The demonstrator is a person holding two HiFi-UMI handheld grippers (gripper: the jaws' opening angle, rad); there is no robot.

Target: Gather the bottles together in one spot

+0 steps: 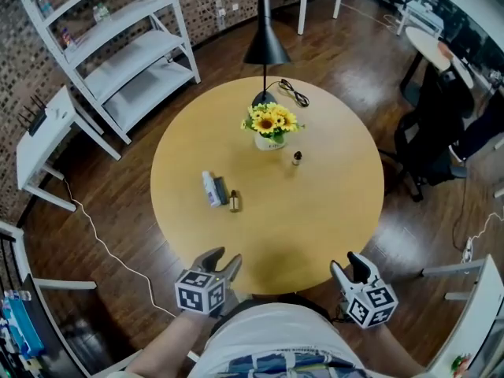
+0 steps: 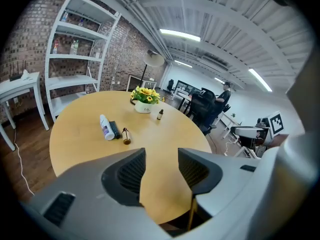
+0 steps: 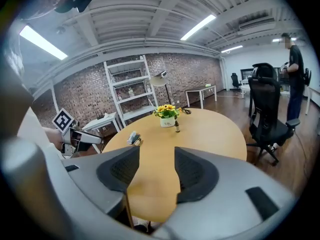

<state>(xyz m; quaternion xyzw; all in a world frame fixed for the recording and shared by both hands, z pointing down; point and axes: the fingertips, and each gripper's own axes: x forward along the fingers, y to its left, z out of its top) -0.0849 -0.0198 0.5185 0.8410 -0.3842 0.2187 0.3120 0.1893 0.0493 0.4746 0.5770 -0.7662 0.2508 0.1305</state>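
Bottles on the round table point(image 1: 339, 203): four counted. Three sit close together left of centre: one white bottle point(image 1: 210, 188) lying flat, one dark bottle point(image 1: 221, 190) too small to make out clearly, one small brown bottle point(image 1: 234, 201). One dropper bottle point(image 1: 297, 158) stands well apart, just beside the flower pot point(image 1: 268, 141). Left gripper point(image 1: 223, 260) and right gripper point(image 1: 348, 266), at the near edge: jaws spread, nothing between them.
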